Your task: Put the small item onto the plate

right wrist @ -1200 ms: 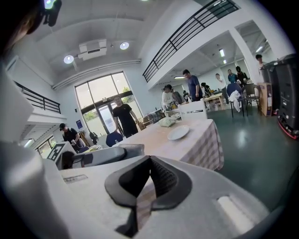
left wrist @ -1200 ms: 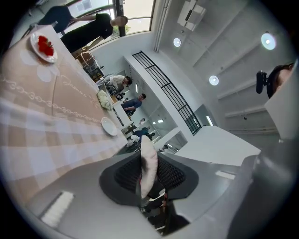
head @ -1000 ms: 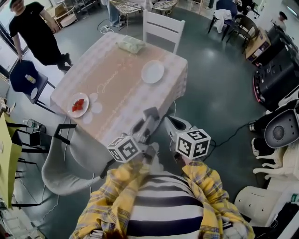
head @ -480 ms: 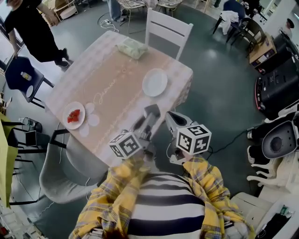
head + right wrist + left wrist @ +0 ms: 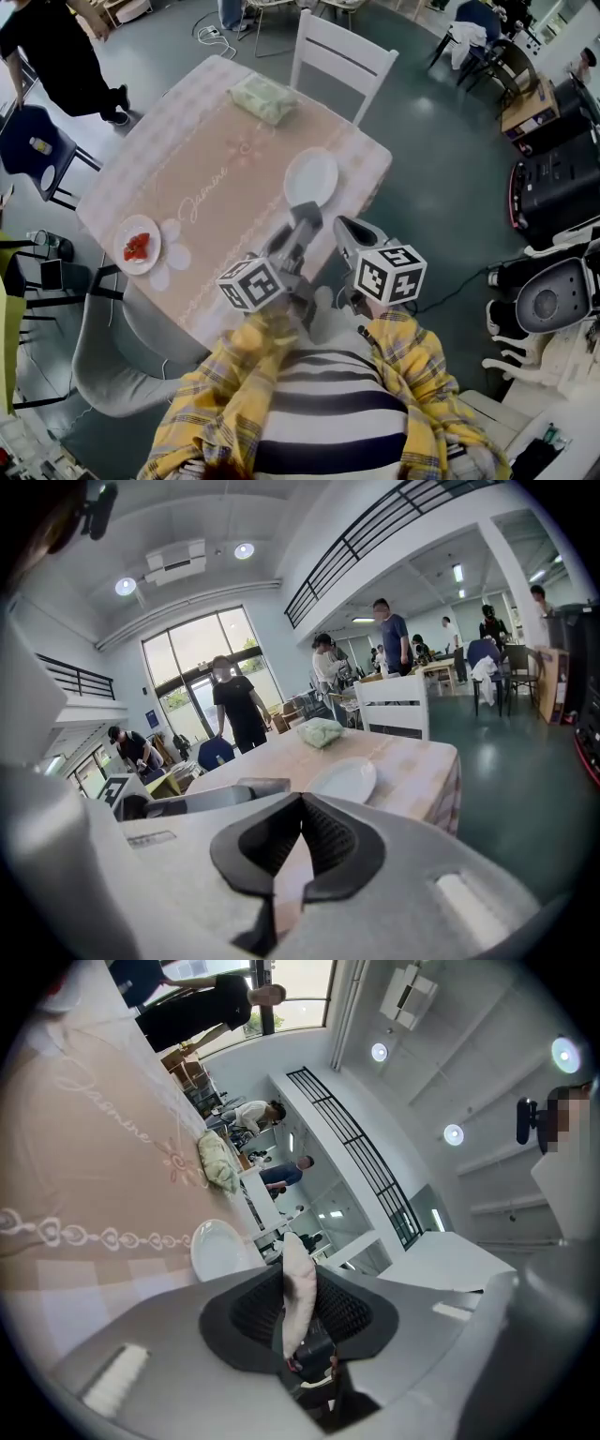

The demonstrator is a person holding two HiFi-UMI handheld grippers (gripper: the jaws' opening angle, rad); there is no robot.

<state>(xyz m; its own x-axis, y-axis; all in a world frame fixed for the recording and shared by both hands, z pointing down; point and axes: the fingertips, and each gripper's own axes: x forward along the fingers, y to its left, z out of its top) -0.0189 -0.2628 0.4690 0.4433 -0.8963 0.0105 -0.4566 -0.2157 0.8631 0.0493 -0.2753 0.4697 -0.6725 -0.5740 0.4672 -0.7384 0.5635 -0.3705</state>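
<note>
**Approach closing on the white plate**

Distance to the table [image 5: 202,155] is shrinking. The white plate [image 5: 311,178], well ahead of the grippers a second ago, is now sitting just beyond the tip of the left gripper [image 5: 304,223]. That gripper is pinching the small item [image 5: 298,1297], a pale flat piece standing edge-on between its pads and not yet over the plate. The right gripper [image 5: 345,232] is riding alongside, its jaws pressing together on nothing. The carry is probably ending, and lowering the item over the plate is likely coming next.
</note>
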